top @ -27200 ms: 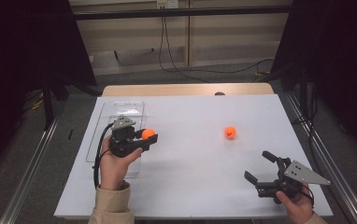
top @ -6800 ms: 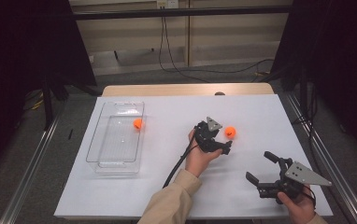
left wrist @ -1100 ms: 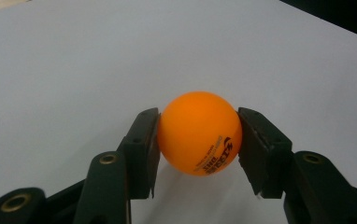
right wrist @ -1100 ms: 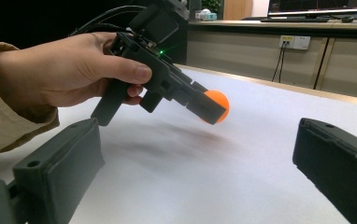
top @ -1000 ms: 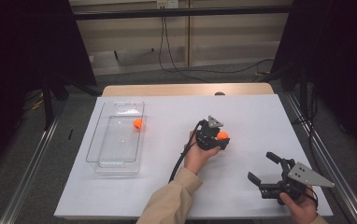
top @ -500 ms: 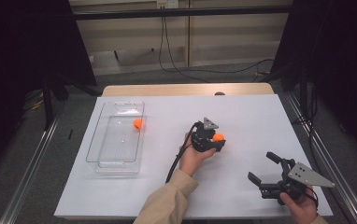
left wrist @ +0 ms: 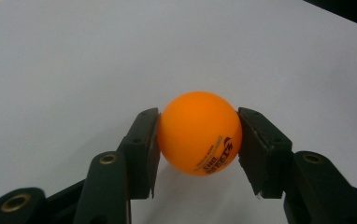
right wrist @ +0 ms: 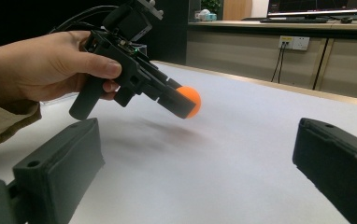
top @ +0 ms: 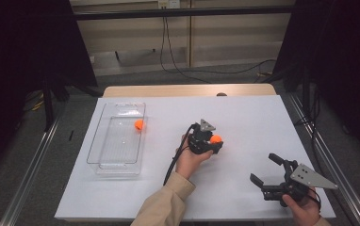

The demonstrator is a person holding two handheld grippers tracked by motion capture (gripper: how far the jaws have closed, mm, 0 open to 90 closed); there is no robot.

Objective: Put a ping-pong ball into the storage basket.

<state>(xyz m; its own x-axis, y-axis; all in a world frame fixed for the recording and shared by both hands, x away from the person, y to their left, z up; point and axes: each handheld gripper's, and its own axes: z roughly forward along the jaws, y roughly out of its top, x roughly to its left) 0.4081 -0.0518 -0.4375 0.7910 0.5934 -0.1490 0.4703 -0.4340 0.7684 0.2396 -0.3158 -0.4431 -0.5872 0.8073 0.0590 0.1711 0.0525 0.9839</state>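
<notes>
My left gripper [top: 214, 141] is shut on an orange ball [top: 216, 139] and holds it just above the white table near the middle. In the left gripper view the ball [left wrist: 199, 133] with black print sits squeezed between both pads [left wrist: 144, 149]. The right gripper view shows that ball [right wrist: 189, 101] lifted clear of the surface, with its shadow below. A second orange ball [top: 139, 124] lies in the clear plastic tray [top: 103, 159] at the left. My right gripper [top: 267, 170] rests open at the front right, its fingers [right wrist: 60, 163] wide apart around nothing.
The white table sheet [top: 249, 113] has bare room between the tray and the left gripper. A black cable [top: 171, 167] trails from the left gripper along the sleeve. Dark floor and metal rails [top: 32, 160] flank the table.
The left gripper, holding the ball, has drifted slightly leftward, toward the tray. The right gripper has stayed put.
</notes>
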